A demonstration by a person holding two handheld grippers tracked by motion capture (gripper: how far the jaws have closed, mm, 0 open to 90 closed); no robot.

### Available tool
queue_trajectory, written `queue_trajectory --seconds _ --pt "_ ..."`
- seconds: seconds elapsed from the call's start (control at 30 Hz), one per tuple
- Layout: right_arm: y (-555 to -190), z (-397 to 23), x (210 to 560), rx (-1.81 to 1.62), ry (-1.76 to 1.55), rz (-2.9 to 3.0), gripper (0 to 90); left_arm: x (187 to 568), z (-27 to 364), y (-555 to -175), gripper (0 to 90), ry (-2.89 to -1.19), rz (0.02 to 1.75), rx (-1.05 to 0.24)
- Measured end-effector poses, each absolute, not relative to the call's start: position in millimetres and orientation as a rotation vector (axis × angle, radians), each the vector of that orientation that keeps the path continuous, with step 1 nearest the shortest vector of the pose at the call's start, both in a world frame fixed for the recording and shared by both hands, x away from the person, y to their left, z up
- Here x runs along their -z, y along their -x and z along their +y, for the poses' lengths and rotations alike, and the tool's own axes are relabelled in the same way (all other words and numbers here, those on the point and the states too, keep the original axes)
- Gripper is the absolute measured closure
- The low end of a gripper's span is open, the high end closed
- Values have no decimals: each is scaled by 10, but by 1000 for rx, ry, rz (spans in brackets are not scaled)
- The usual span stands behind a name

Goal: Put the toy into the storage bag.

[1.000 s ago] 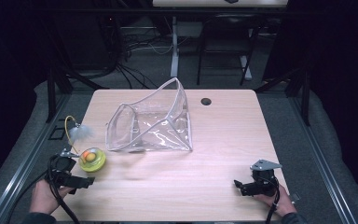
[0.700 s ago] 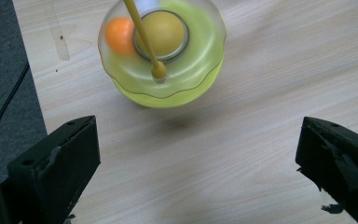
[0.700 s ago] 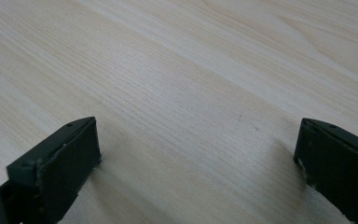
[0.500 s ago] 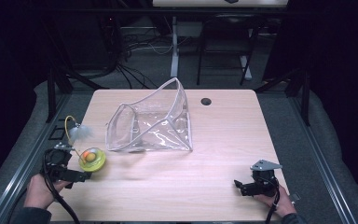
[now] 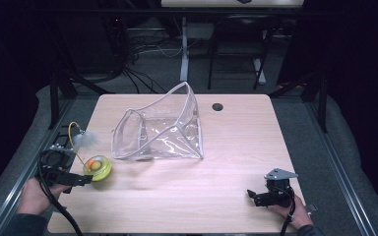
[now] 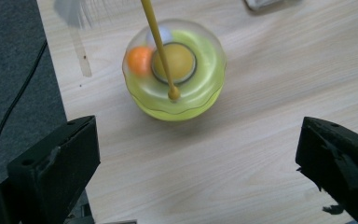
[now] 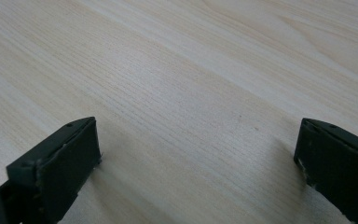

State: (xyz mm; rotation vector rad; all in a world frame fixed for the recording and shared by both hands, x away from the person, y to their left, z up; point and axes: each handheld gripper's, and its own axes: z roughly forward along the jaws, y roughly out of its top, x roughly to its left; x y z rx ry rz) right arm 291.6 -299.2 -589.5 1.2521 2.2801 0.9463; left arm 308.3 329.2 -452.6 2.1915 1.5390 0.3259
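Observation:
A yellow-green domed toy with an orange ball inside sits near the table's left edge. A yellow wand rises from its top and ends in a pale feather. My left gripper is open just short of the toy, its jaws wide apart with only bare wood between them. A clear plastic zip pouch stands open in the middle of the table. Near the front right corner my right gripper rests low over the wood, open, with nothing between its jaws.
The light wooden table has a round cable hole at the back right. Dark grey floor and black frame legs surround it. A cable runs along the floor beside the table's left edge.
My left gripper has drawn back a little toward the left front, away from the toy. The toy, the pouch and my right gripper have stayed in place.

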Motion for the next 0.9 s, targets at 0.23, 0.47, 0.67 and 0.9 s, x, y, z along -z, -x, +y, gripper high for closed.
queue_trajectory --seconds 0.23,0.47,0.67,0.9 --pt "-2916 -2993 5896 -947 -1251 2280 0 4341 3296 -3163 1 -2201 1514 -349" --pt "-2916 -2992 5895 -946 -1252 2280 0 4197 3291 -3281 1 -2227 1503 -367" --pt "-2916 -2992 5895 -946 -1252 2280 0 4132 3289 -3352 2 -2232 1496 -379" --pt "-2916 -2992 5895 -945 -1252 2280 0 4043 3285 -3433 268 -2247 1484 -374"
